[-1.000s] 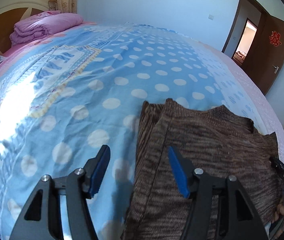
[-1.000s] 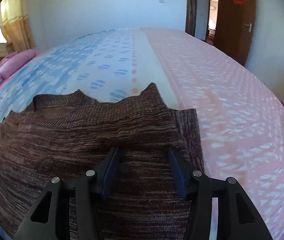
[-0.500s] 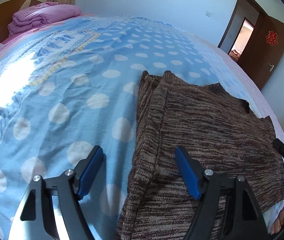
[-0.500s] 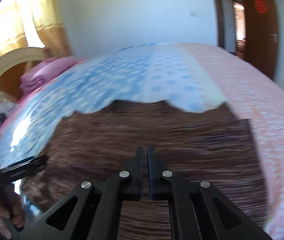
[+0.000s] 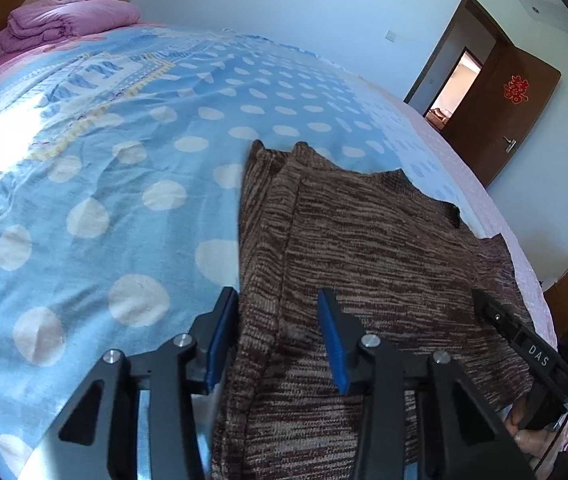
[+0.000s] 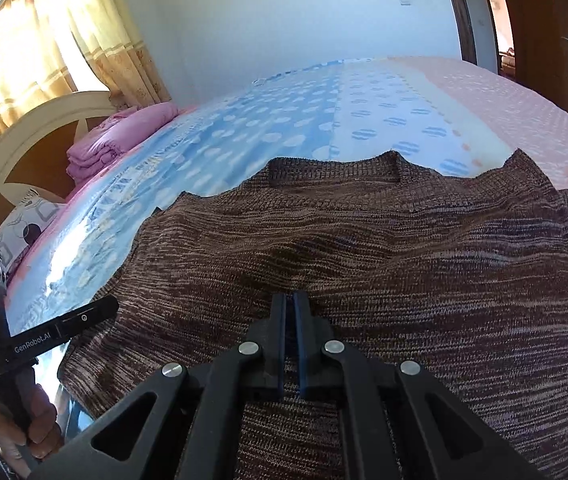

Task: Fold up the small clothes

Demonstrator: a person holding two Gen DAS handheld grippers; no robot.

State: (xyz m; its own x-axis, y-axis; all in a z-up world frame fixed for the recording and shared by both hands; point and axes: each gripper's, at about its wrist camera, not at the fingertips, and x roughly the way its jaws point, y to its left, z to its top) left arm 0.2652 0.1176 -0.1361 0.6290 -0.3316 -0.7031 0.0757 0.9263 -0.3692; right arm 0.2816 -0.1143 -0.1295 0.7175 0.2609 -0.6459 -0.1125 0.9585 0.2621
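Note:
A brown knitted sweater [image 5: 364, 248] lies flat on the bed, neck away from me; it fills the right wrist view [image 6: 384, 248]. Its sides look folded in. My left gripper [image 5: 279, 312] is open and straddles the sweater's left folded edge near the hem. My right gripper [image 6: 292, 304] has its jaws almost together, low over the sweater's near hem at the middle; I cannot tell whether cloth is pinched between them. The left gripper's body also shows in the right wrist view [image 6: 43, 336], and the right one in the left wrist view [image 5: 524, 348].
The bed has a blue sheet with white dots [image 5: 123, 184] and a pink part at the right [image 6: 524, 100]. A folded pink quilt [image 5: 63, 24] lies by the headboard [image 6: 35, 140]. A brown door [image 5: 504, 120] stands open at the far right.
My left gripper moved right and forward onto the sweater's left edge and its jaws narrowed. My right gripper shut about one second ago and has swung left to the hem's middle.

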